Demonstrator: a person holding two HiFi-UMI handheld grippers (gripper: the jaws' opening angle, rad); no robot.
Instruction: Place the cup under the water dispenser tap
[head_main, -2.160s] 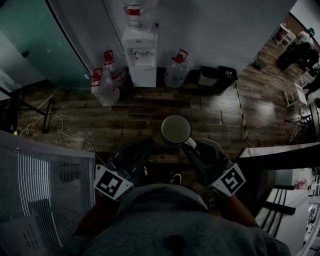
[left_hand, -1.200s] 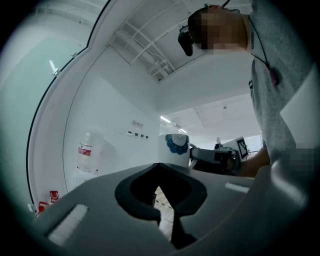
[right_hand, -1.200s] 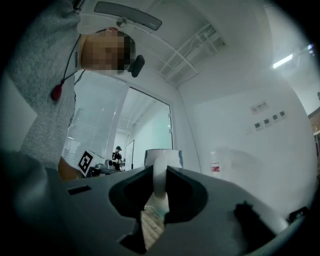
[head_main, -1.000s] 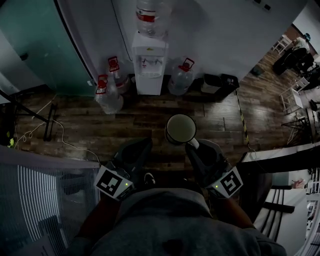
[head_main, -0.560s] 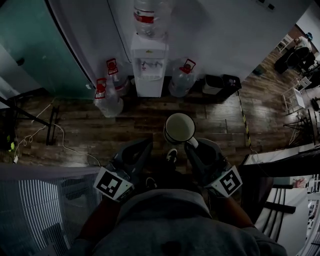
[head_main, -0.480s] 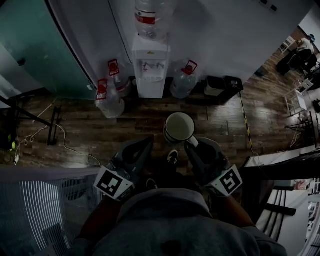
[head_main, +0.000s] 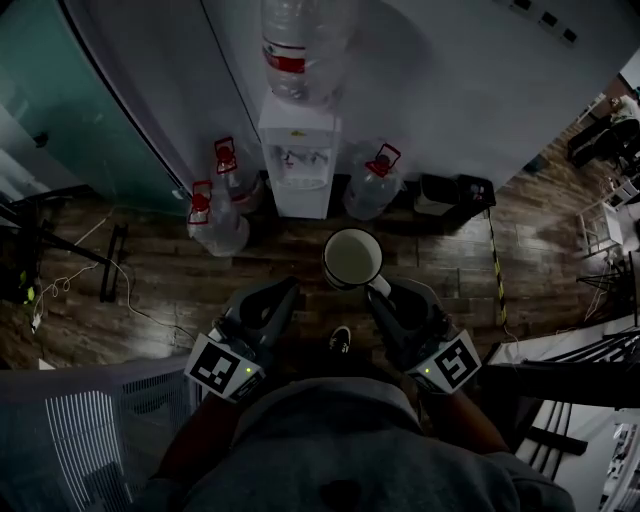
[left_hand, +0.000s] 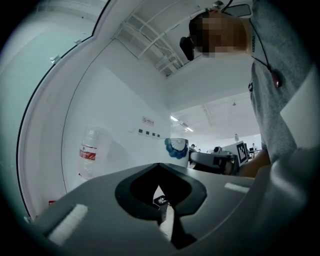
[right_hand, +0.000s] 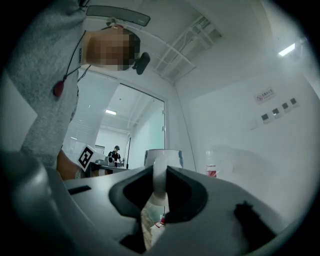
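From above, the right tongs (head_main: 378, 289) pinch the handle of the white cup (head_main: 352, 258). The cup is up over the wood floor (head_main: 150, 290), out in front of the water dispenser (head_main: 297, 165). The left tongs (head_main: 284, 293) are beside it.

In the left gripper view, the left tongs (left_hand: 159, 170) are closed with nothing in them.

In the right gripper view, the right tongs (right_hand: 159, 175) squeeze the cup (right_hand: 162, 156) by its handle.

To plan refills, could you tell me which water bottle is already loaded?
The red-labelled bottle atop the dispenser; the other three stand on the floor.
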